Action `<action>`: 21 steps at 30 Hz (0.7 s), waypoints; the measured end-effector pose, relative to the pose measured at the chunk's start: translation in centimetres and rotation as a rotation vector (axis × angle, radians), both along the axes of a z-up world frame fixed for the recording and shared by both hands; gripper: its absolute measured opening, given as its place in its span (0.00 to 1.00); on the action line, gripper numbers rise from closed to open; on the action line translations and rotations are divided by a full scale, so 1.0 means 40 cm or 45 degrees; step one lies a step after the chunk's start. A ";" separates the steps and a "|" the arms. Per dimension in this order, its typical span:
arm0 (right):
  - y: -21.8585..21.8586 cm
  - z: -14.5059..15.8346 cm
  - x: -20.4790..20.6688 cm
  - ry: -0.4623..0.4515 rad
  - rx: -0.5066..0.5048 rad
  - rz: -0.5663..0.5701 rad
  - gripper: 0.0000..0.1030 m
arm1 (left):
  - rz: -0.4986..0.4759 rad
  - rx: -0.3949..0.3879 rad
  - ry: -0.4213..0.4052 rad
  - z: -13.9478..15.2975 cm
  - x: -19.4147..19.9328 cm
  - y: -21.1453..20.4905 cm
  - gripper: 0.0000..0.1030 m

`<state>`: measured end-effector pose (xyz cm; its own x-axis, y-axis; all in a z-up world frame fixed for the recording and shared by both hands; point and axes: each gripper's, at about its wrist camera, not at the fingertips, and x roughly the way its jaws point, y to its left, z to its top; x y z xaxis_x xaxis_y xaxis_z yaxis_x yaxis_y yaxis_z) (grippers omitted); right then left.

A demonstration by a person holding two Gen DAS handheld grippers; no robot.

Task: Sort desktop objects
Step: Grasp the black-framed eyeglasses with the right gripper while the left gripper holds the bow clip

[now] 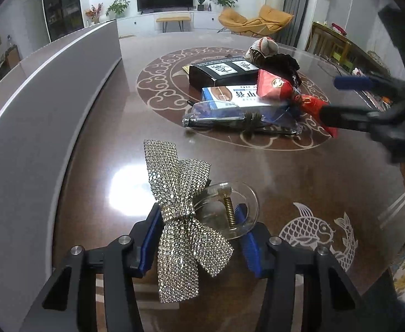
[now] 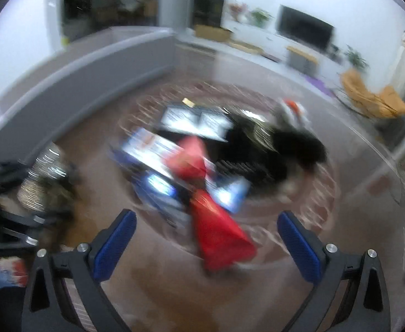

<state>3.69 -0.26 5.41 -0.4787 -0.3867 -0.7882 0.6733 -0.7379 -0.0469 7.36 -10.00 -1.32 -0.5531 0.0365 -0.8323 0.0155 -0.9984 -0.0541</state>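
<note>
Desktop objects: a sparkly bow hair clip is held nearest, above the brown table; the remaining items are piled at the table's middle.
Left gripper: its blue pads are closed on the hair clip at the knot and the clear spring clip, so the piece is carried off the pile rather than dragged.
Right gripper: its fingers are spread wide and nothing is held; it is aimed at the red wrapper lying between them, judged the next pick. This view is blurred.
Pile: a clear packet lies in front, a blue and white box behind it, a black box further back, with a dark fabric item to the right.
Grey panel: it is stood along the table's left edge.
Progress: sorting is judged partly done, since most items are left stacked.
</note>
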 end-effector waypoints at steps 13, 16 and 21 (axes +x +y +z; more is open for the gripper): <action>-0.238 -0.129 -0.008 -0.018 0.299 0.418 0.76 | 0.039 0.006 0.002 -0.005 0.064 -0.050 0.50; -0.214 -0.127 -0.012 -0.145 0.272 0.393 0.49 | 0.046 0.005 0.008 -0.006 0.069 -0.053 0.50; -0.172 -0.133 -0.067 -0.283 0.206 0.315 0.51 | 0.046 -0.013 0.019 -0.008 0.074 -0.048 0.50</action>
<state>1.01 -7.12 0.07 -0.1964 -0.3311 -0.9229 0.8373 -0.5465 0.0179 10.31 -11.92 -1.63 -0.5663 0.0077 -0.8242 0.0507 -0.9977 -0.0442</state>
